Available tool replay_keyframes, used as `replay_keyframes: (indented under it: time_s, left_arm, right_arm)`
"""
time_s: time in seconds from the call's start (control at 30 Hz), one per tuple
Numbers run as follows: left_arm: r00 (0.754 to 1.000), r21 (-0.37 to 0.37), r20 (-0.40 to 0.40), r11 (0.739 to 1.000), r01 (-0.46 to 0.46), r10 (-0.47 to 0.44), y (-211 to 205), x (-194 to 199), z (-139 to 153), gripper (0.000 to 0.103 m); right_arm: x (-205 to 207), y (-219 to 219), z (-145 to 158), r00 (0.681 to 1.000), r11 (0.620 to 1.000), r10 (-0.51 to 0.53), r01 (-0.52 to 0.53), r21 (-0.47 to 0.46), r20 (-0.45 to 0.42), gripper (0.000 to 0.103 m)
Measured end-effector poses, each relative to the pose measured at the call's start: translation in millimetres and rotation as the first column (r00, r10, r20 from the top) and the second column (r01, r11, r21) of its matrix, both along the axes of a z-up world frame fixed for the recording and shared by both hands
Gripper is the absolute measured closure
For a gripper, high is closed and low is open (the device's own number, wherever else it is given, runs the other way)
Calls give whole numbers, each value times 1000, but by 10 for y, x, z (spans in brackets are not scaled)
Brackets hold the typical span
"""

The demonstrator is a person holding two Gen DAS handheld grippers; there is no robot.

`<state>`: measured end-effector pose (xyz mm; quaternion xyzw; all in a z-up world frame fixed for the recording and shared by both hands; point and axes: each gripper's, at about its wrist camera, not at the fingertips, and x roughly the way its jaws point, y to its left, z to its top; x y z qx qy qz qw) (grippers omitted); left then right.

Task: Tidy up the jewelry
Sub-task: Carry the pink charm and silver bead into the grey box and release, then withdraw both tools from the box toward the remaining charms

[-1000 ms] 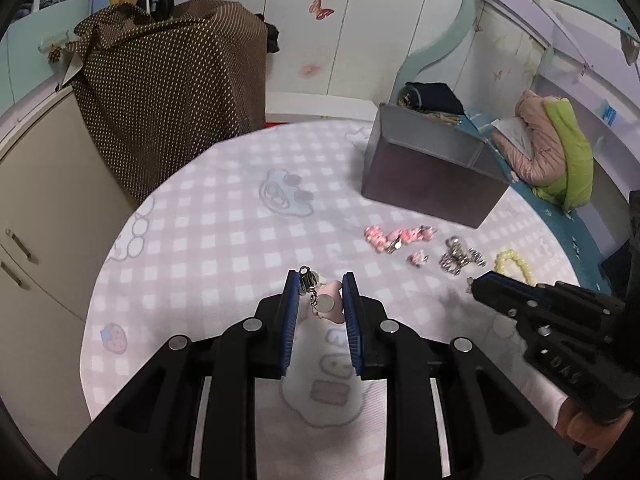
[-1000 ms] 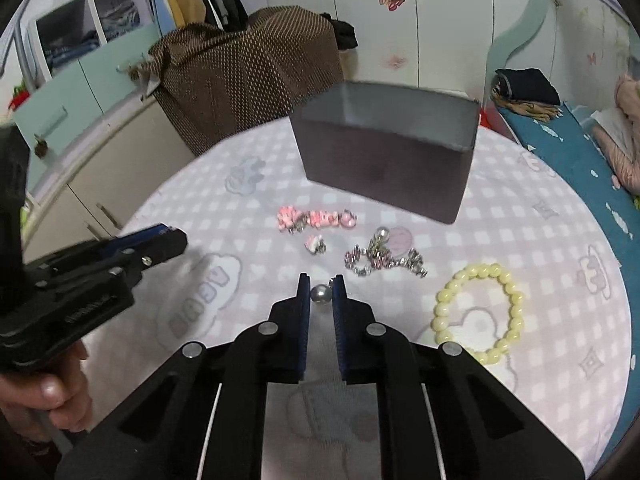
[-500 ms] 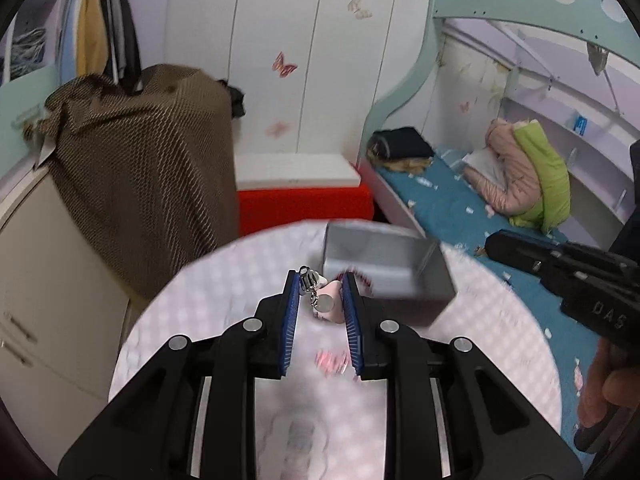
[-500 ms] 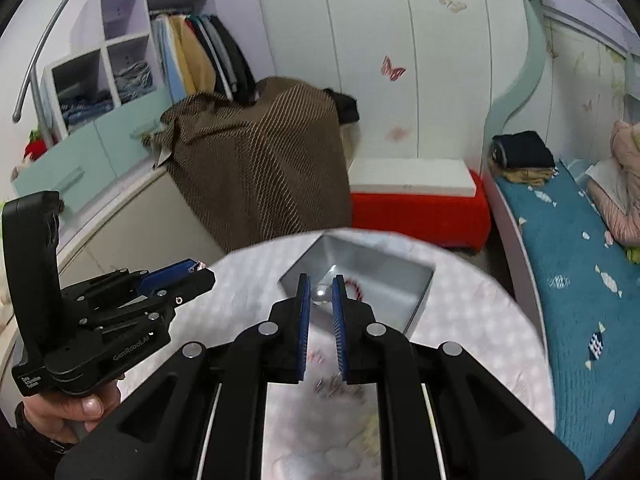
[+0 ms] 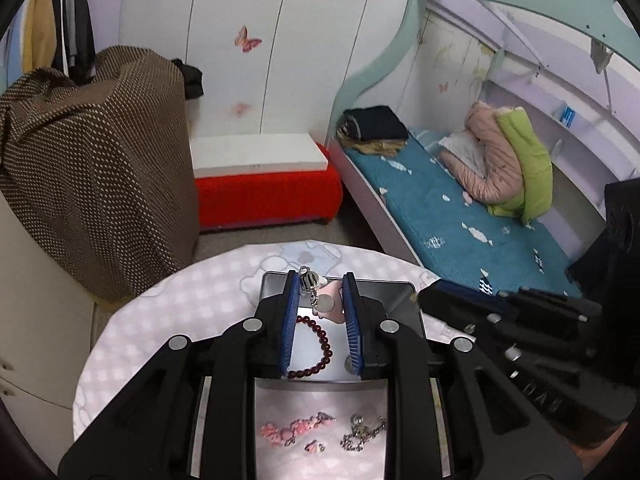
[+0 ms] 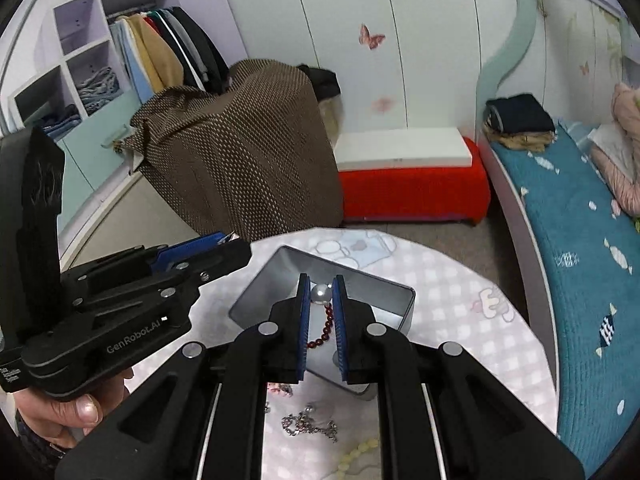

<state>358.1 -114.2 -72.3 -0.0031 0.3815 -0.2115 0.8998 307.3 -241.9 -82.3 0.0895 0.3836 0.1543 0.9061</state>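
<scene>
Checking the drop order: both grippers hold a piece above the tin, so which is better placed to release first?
Probably the right gripper: its pearl sits over the metal tin interior, above the dark red bracelet. The left gripper looks similarly placed.

My left tongs (image 5: 320, 300) point toward twelve o'clock, blue pads (image 5: 289, 320) parted only a little and pinching something small at the tips. My right tongs (image 6: 321, 294) also aim at twelve o'clock, pads nearly together on a small piece. A bare hand (image 6: 68, 412) grips the left handle at eight o'clock.
</scene>
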Motion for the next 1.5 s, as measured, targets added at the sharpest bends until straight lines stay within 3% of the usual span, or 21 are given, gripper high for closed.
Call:
replay_keyframes:
  time_s: [0.1, 0.13, 0.17, 0.23, 0.27, 0.33, 0.37, 0.43, 0.47, 0.57, 0.87, 1.23, 1.5]
  left_arm:
    - [999, 8, -37, 1000, 8, -7, -33, 108, -95, 80]
    - [998, 11, -56, 1000, 7, -7, -39, 147, -133, 73]
    - [998, 19, -66, 1000, -1, 2, -33, 173, -162, 67]
    - [998, 26, -52, 999, -35, 36, 20, 178, -173, 38]
    - [998, 28, -39, 998, -50, 51, 46, 174, -163, 34]
    - [997, 22, -19, 997, -70, 71, 125, 141, -145, 15]
    - [996, 19, -5, 996, -83, 84, 159, 122, -124, 11]
    - [993, 20, 26, 993, -114, 114, 244, 64, -74, 10]
    - [991, 22, 32, 992, -127, 127, 289, 35, -53, 10]
    - [982, 21, 77, 984, -177, 175, 419, -121, 28, 7]
    - [952, 56, 173, 962, -267, 254, 697, -646, 109, 7]
    - [941, 87, 178, 947, -308, 289, 873, -1066, -16, 7]
    - [942, 99, 149, 944, -316, 300, 954, -1258, -202, 7]
  right_arm:
    - [67, -20, -101, 999, 1000, -3, 3, 11, -37, 90]
    - [76, -27, -126, 999, 1000, -6, 7, 14, -47, 89]
    - [93, -39, -156, 998, 1000, -9, 10, 20, -61, 87]
    - [96, -73, -184, 997, 999, -16, 19, 36, -71, 82]
    - [91, -81, -178, 997, 999, -20, 23, 41, -72, 79]
    - [61, -126, -171, 997, 998, -35, 38, 49, -70, 77]
    - [59, -145, -160, 997, 998, -42, 45, 51, -67, 68]
    - [25, -195, -130, 996, 996, -66, 69, 58, -56, 39]
    - [6, -218, -117, 996, 995, -77, 80, 59, -46, 19]
    - [-90, -267, -53, 994, 992, -107, 107, 67, -6, 9]
    - [-456, -277, 109, 984, 987, -160, 159, 26, 83, 8]
    - [-919, -127, 210, 976, 985, -148, 160, -63, 160, 8]
    - [-1091, 41, -143, 992, 985, -86, 99, -143, 92, 8]
